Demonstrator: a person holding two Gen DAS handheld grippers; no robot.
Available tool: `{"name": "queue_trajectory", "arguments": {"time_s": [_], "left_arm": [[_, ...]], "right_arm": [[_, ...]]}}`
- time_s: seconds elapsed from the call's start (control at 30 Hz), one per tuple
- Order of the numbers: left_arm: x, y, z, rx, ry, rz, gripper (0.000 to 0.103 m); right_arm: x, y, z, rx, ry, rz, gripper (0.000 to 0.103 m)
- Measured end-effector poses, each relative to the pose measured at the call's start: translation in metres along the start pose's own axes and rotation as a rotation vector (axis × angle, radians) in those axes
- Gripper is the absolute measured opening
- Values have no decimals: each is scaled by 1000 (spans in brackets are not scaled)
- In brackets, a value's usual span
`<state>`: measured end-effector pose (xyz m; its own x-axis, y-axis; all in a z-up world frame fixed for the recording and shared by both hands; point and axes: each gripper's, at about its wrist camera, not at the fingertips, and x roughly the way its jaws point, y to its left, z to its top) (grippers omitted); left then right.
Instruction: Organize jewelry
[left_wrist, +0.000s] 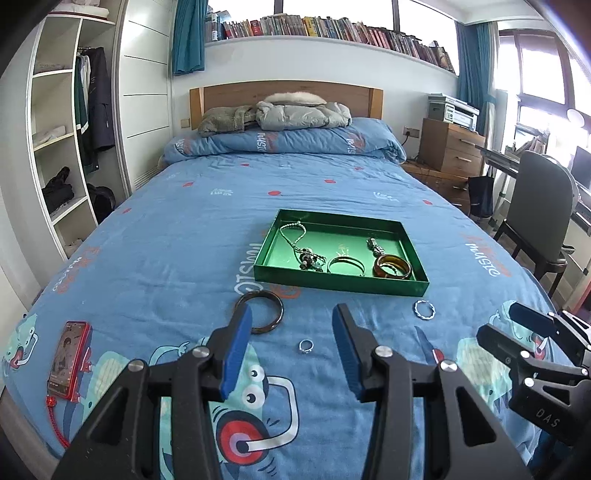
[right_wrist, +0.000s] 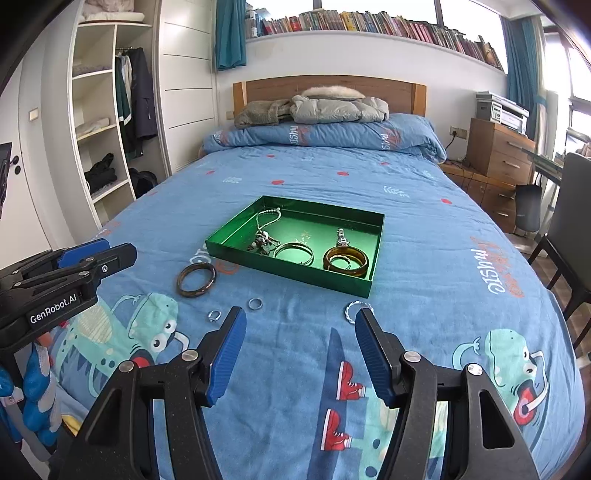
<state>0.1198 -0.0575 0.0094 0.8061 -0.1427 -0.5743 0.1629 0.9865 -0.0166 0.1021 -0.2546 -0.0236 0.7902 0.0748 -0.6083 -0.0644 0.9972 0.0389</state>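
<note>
A green tray (left_wrist: 343, 286) (right_wrist: 258, 258) lies on the blue bedspread and holds a bead necklace (left_wrist: 295, 236), a gold bangle (left_wrist: 346, 265), an amber bangle (left_wrist: 392, 266) and a small charm. Loose on the bed in front of it: a dark bangle (left_wrist: 262, 314) (right_wrist: 196, 279), a small silver ring (left_wrist: 306, 346) (right_wrist: 214, 315), a second ring (right_wrist: 255, 303) and a twisted silver ring (left_wrist: 424, 309) (right_wrist: 356, 309). My left gripper (left_wrist: 291, 321) is open and empty, above the small ring. My right gripper (right_wrist: 299, 321) is open and empty, near the twisted ring.
A red phone (left_wrist: 70, 360) with a red cord lies at the bed's front left. A folded duvet and jackets (left_wrist: 280, 118) lie by the headboard. A dark chair (left_wrist: 535, 218) and wooden drawers (left_wrist: 450, 147) stand to the right, a wardrobe (left_wrist: 66, 129) to the left.
</note>
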Motion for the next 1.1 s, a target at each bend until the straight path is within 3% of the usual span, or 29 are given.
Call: {"name": "queue_trajectory", "arguments": {"time_s": [0.63,1.1], "left_arm": [[-26,13,-25,-13,9,23,43],[-1,25,-31,-33,48,34,43]], "right_arm": [[-32,-3,-26,45,-40,-12,61],[-13,-5,-30,53,-31,-19,61]]}}
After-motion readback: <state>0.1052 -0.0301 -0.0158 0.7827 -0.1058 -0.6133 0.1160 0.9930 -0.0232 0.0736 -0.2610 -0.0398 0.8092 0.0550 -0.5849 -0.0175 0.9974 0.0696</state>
